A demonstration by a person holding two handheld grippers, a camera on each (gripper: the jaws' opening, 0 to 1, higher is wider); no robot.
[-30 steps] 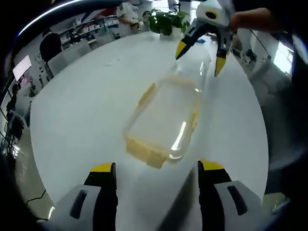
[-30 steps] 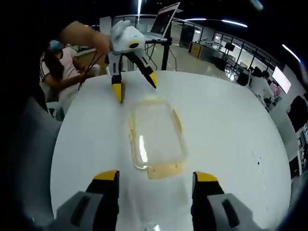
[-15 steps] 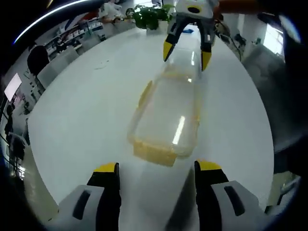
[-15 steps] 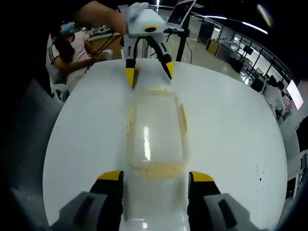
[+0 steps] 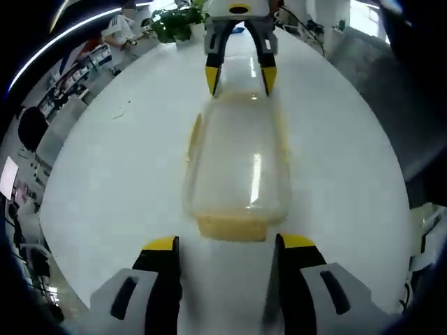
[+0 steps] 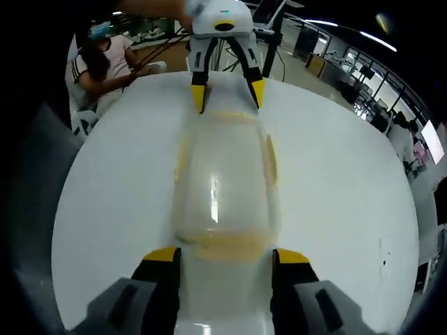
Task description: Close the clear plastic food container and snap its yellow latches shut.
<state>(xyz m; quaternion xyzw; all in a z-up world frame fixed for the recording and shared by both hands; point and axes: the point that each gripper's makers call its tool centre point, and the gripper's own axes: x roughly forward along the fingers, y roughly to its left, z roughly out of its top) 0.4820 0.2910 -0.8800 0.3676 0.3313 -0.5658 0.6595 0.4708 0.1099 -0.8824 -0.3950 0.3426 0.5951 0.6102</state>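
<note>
A clear plastic food container (image 5: 237,157) (image 6: 222,181) with its lid on lies lengthwise on the white round table (image 5: 105,181) (image 6: 105,209). Yellow latches show at its ends (image 5: 232,227) (image 6: 225,248) and along its long sides (image 5: 193,136) (image 6: 269,153). My left gripper (image 5: 227,244) stands open at one short end, jaws straddling the end latch. My right gripper (image 6: 222,255) stands open at the opposite short end, likewise astride that latch. Each gripper shows in the other's view at the far end (image 5: 237,73) (image 6: 225,91), held by a hand.
A potted plant (image 5: 171,21) stands at the table's far edge in the left gripper view. A seated person (image 6: 105,63) and a laptop on a stand (image 6: 269,10) are behind the table in the right gripper view. Office desks lie beyond.
Both grippers have closed in on the container's short ends and lined up with its long axis. The container itself has stayed in place.
</note>
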